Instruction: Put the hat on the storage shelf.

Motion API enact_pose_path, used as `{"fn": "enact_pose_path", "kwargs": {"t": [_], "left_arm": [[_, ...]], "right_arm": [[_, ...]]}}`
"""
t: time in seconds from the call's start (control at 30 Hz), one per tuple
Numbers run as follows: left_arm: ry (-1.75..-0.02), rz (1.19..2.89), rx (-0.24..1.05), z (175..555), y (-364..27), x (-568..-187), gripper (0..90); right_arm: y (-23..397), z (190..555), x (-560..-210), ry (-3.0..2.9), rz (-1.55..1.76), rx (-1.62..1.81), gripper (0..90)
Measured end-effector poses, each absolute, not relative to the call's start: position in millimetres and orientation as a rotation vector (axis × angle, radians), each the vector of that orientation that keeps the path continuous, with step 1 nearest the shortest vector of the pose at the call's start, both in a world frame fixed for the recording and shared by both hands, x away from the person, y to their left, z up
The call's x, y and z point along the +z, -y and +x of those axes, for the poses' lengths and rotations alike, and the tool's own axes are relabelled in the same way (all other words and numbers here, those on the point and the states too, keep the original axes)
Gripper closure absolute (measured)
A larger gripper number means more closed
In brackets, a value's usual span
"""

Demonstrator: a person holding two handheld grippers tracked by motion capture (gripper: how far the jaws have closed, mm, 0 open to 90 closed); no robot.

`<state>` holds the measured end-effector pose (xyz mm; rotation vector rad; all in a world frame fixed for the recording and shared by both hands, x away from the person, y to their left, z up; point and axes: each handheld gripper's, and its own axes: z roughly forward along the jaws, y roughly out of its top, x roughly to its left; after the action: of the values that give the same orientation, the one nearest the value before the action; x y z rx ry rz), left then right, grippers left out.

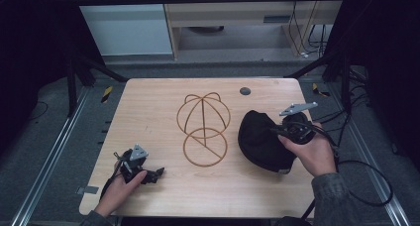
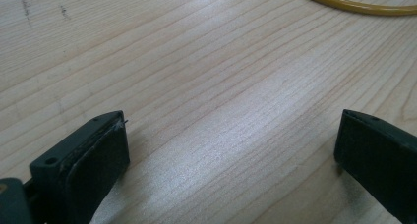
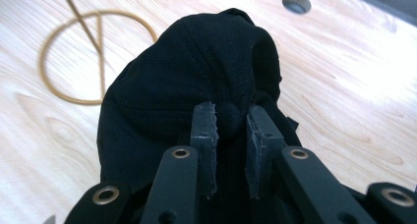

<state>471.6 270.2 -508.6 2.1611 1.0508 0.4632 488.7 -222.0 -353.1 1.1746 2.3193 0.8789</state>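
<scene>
Now right gripper (image 3: pixel 231 130) fingers pinch the black cap (image 3: pixel 196 76); left gripper (image 2: pixel 231 155) fingers wide.

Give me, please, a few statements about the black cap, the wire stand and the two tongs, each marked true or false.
1. The right tongs are shut on the black cap. True.
2. The left tongs hold the cap. False: they stand open over bare table.
3. The cap sits on the wire hat stand. False: it is beside the stand, to its right in the high view.
4. The wire hat stand is near the middle of the table. True.
5. The right tongs pinch the cap at its top button. True, as the right gripper view shows.
</scene>
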Motion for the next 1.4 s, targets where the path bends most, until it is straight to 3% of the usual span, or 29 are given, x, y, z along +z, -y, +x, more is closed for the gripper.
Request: {"fn": "enact_pose_path", "kwargs": {"t": [0.53, 1.4], "left_arm": [[-1.051, 2.161, 0.463, 471.3, -270.2, -508.6, 0.0], [-1.048, 2.158, 0.460, 471.1, -270.3, -508.8, 0.0]], "right_arm": [[230.9, 467.4, -297.1, -2.261, 1.123, 1.066, 76.7], [233.4, 456.7, -250.2, -2.156, 1.105, 1.184, 76.8]]}}
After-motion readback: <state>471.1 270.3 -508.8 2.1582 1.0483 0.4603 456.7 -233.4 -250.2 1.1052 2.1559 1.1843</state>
